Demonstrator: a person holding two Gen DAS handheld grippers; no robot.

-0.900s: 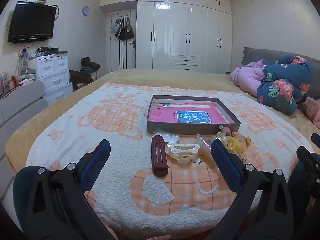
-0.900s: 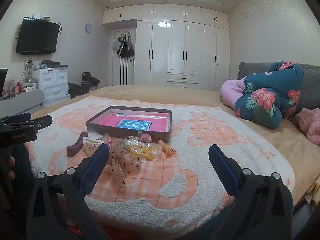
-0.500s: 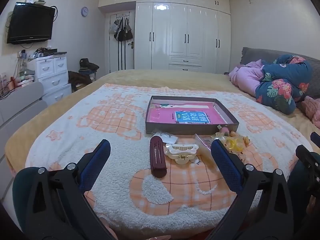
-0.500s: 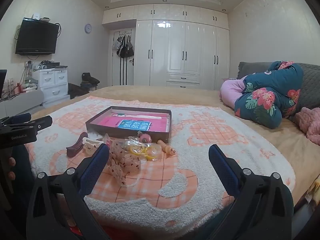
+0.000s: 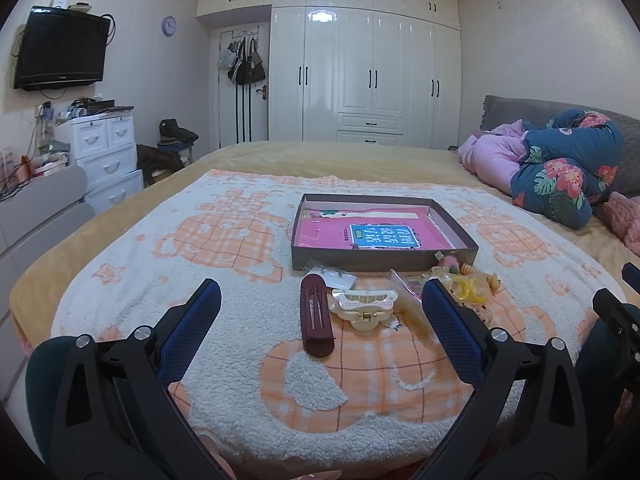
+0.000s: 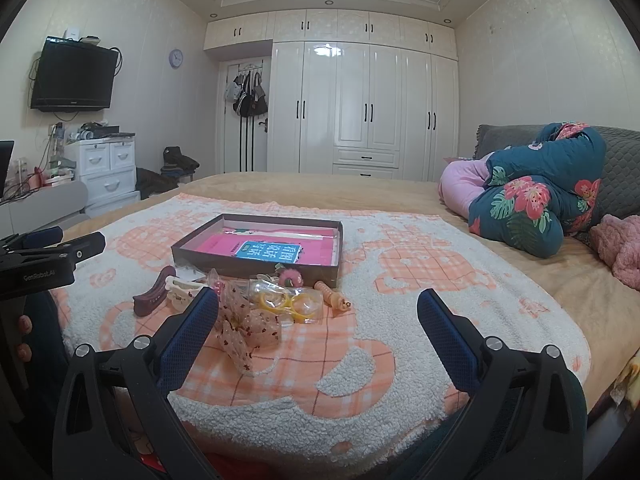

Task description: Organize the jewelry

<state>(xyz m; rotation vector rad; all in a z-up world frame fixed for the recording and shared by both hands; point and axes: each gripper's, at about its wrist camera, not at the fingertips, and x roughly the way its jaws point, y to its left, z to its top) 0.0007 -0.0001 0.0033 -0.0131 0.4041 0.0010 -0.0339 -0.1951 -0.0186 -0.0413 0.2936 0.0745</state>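
A shallow brown box (image 5: 460, 234) (image 6: 192, 242) with a pink and blue card inside lies on the blanket. In front of it lie a maroon hair clip (image 5: 316, 320) (image 6: 154, 294), a cream claw clip (image 5: 364, 304) (image 6: 180, 290), a bag of yellow rings (image 5: 470, 290) (image 6: 290, 300), a dotted bow (image 6: 244, 322), a pink fluffy piece (image 6: 288, 278) and an orange clip (image 6: 332, 296). My left gripper (image 5: 320, 300) is open and empty, held short of the clips. My right gripper (image 6: 318, 308) is open and empty, near the bow and bag.
The items rest on an orange-and-white fleece blanket (image 5: 224, 320) over a bed. Folded floral and pink bedding (image 6: 528, 204) lies at the right. White drawers (image 5: 106, 156) and a grey chair (image 5: 44, 208) stand at the left. The blanket's front edge is close below both grippers.
The view from both grippers has shifted only slightly. The items on the blanket have not moved. Both grippers stay open.
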